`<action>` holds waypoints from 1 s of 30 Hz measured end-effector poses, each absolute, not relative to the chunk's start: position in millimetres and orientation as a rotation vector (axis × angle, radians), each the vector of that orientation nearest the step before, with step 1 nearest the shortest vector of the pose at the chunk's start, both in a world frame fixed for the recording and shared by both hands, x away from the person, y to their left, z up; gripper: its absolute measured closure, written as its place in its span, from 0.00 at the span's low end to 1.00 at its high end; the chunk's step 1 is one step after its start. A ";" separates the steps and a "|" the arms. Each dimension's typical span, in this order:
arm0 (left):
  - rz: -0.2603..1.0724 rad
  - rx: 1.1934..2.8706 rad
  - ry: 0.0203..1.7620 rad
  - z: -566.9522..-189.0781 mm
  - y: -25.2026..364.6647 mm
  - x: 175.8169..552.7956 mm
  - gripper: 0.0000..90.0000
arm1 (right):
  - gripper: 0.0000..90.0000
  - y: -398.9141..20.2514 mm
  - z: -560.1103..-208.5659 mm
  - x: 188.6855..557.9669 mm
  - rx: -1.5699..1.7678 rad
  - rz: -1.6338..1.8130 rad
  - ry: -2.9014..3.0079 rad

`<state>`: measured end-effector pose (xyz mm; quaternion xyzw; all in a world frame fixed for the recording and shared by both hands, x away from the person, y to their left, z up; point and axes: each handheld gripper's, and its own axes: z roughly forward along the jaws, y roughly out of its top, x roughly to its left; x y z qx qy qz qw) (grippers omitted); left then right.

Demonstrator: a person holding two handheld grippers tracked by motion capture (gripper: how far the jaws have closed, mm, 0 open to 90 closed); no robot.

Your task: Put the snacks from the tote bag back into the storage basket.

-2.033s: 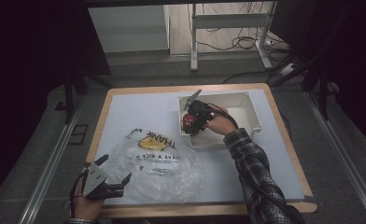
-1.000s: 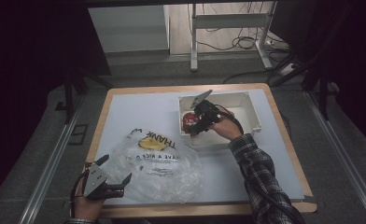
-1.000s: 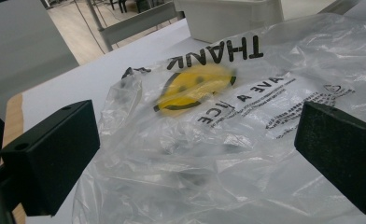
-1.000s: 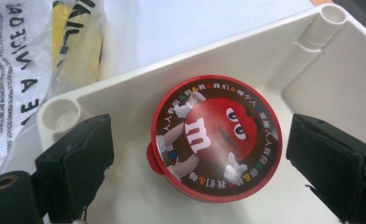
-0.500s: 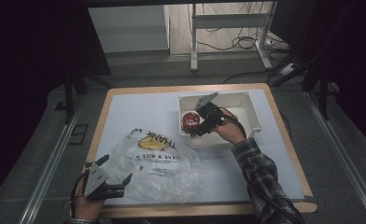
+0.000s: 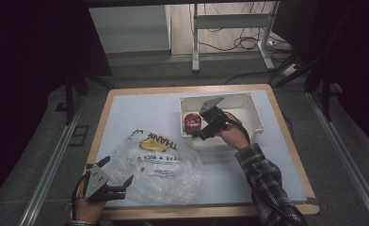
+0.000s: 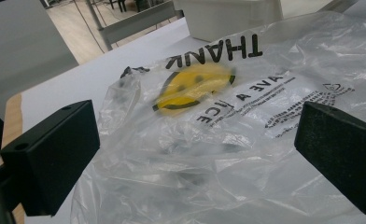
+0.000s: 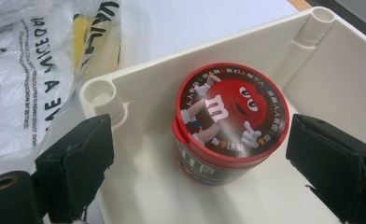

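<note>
A round candy can with a red printed lid (image 8: 228,122) is seen upright inside the white plastic box (image 6: 248,106). The right gripper (image 6: 202,129) is spread around it, not touching. The left gripper (image 6: 119,183) is held spread at the clear printed plastic bag (image 6: 168,165).

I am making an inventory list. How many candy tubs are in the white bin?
1. The tub stands upright in the bin, near the corner closest to the bag, between the open jaws of the right tool. Nothing else shows inside the bin.
</note>
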<state>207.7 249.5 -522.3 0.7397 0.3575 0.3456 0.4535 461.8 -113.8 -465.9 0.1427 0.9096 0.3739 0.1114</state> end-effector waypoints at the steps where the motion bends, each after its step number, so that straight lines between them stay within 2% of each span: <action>1: 0.853 1.826 0.882 -522.2 249.6 207.6 0.00 | 0.09 -114.2 -465.8 461.4 0.420 1.103 2.670; 30: 0.854 1.820 0.880 -521.9 250.3 207.2 0.00 | 0.09 -130.5 -461.8 447.1 0.475 1.233 2.605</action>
